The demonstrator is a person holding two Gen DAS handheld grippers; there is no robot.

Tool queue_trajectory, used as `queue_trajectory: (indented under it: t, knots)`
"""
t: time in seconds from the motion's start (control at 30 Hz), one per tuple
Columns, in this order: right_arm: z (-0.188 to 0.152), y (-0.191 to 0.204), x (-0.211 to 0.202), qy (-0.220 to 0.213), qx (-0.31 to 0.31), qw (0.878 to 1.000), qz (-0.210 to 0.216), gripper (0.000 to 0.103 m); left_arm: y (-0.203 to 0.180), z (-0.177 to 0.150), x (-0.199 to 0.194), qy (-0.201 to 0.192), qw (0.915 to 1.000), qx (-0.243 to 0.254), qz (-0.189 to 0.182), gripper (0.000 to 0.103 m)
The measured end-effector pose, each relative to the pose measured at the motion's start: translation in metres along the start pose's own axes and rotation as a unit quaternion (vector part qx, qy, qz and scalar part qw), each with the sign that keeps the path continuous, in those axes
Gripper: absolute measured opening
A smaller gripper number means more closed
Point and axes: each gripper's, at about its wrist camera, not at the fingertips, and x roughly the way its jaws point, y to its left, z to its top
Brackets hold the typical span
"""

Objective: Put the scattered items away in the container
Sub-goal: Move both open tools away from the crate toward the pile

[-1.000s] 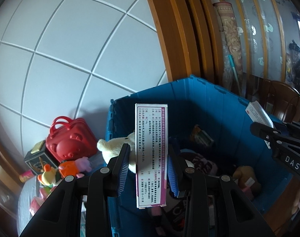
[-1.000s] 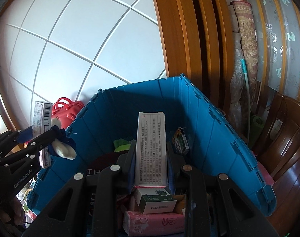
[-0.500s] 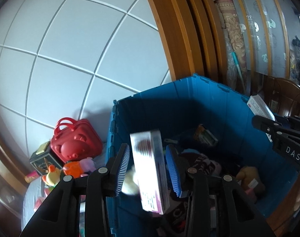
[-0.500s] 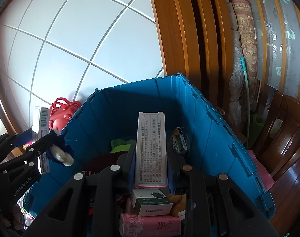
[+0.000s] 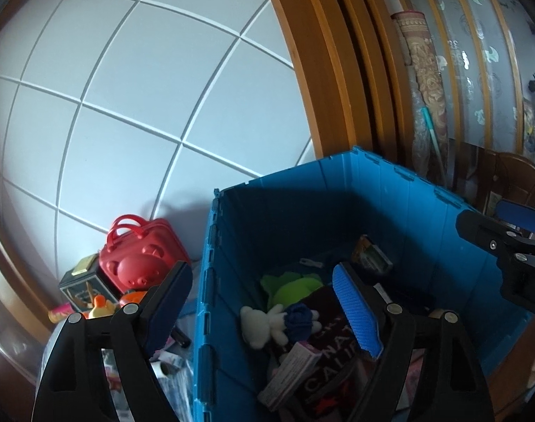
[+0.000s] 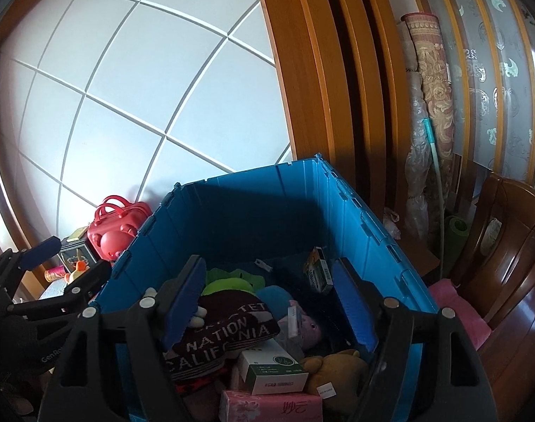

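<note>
Both boxes have dropped from the tools since a second ago, and each tool now hangs spread wide and empty over the blue container. Left tool straddles the bin's near-left wall, its left finger outside and its right finger inside. Below it, at 6 o'clock in the left wrist view, a printed white box lies tilted on a dark cloth lettered "CALIFORNIA", beside a white plush toy. Right tool hovers above the bin's middle; between its fingers a narrow box rests on the heap, blurred. A green-and-white box and a pink packet sit at 6 o'clock. Outside the bin, at 9 o'clock, a red bear-faced case stands against the white tiled wall.
</note>
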Motion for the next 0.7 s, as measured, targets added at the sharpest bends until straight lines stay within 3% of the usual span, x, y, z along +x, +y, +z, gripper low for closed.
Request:
queue_trajectory:
  t: [0.43, 0.7]
  knots:
    - [-0.015, 0.022, -0.022, -0.005, -0.001, 1.000, 0.026, 0.075, 0.025, -0.018, -0.027, -0.006, 0.9997, -0.022, 0.003, 0.083]
    - [-0.031, 0.058, -0.045, -0.037, -0.023, 0.998, 0.041, 0.075, 0.068, -0.059, -0.048, -0.005, 0.9984, -0.055, 0.006, 0.083]
